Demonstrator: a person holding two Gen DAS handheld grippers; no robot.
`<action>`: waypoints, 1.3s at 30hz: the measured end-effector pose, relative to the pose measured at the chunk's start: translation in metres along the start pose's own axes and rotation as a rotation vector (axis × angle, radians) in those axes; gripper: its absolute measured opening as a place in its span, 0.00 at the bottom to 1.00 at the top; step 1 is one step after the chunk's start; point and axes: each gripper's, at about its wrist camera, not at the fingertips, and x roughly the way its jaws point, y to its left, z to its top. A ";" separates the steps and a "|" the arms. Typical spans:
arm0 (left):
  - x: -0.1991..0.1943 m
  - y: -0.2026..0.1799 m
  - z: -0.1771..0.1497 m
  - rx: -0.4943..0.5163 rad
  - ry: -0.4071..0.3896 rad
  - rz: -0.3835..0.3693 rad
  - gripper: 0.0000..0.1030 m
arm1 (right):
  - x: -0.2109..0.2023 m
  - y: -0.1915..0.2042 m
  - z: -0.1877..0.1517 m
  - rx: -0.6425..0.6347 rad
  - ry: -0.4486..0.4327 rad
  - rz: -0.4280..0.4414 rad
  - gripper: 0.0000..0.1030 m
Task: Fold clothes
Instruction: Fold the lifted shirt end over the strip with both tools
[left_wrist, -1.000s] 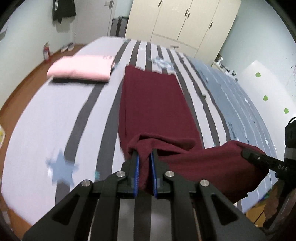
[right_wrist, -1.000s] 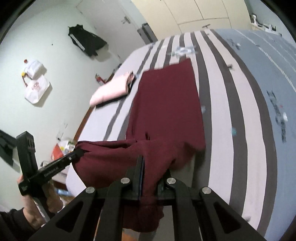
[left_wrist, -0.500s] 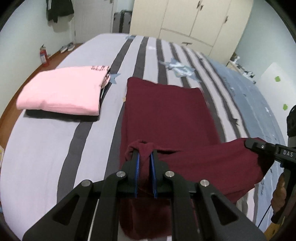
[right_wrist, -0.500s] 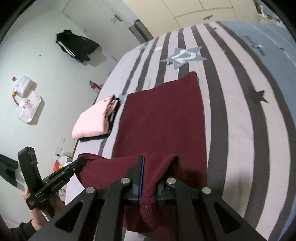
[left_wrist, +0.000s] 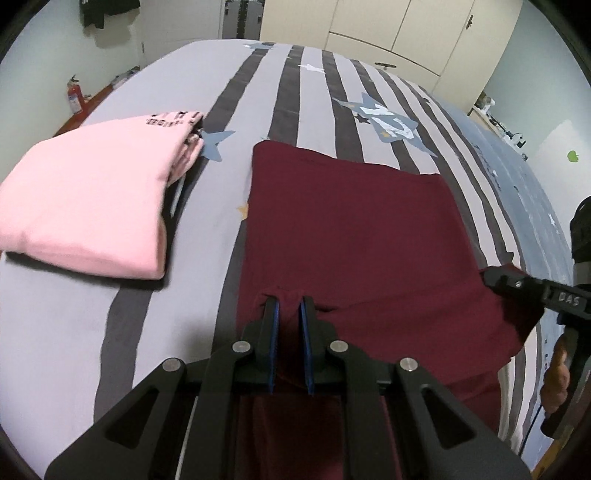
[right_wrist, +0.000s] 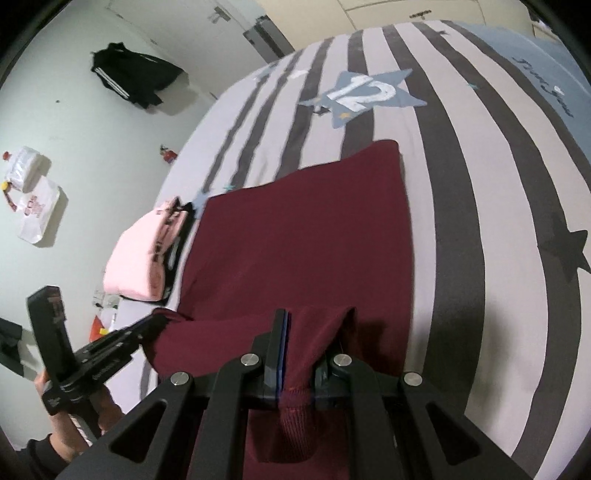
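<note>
- maroon garment (left_wrist: 351, 229) – lies flat on the striped bedspread (left_wrist: 155, 325), far edge square; near edge lifted and doubled over the flat part, held at both near corners.
- left gripper (left_wrist: 289, 306) – fingers clenched on a bunched fold of the maroon garment at its near left corner, cloth pinched between the blue pads.
- right gripper (right_wrist: 306, 332) – fingers closed on the near right corner, the ribbed hem hanging down between them; seen in the left wrist view as a black finger (left_wrist: 517, 286) at the cloth's right edge.
- pink garment (left_wrist: 88, 206) – folded, on the bedspread just left of the maroon one, apart from it.
- star patch marked 12 (right_wrist: 364, 94) – beyond the maroon garment's far edge.
- cream wardrobe (left_wrist: 406, 33) – past the bed.
</note>
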 end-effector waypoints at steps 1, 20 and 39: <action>0.001 0.000 0.003 0.001 -0.001 -0.009 0.09 | 0.001 -0.002 0.002 0.008 -0.004 0.001 0.08; -0.012 0.019 0.027 -0.028 -0.112 -0.013 0.45 | -0.007 -0.020 0.019 0.019 -0.049 -0.006 0.47; 0.019 -0.041 -0.028 0.152 -0.027 -0.118 0.23 | -0.002 0.030 -0.042 -0.237 -0.104 -0.067 0.53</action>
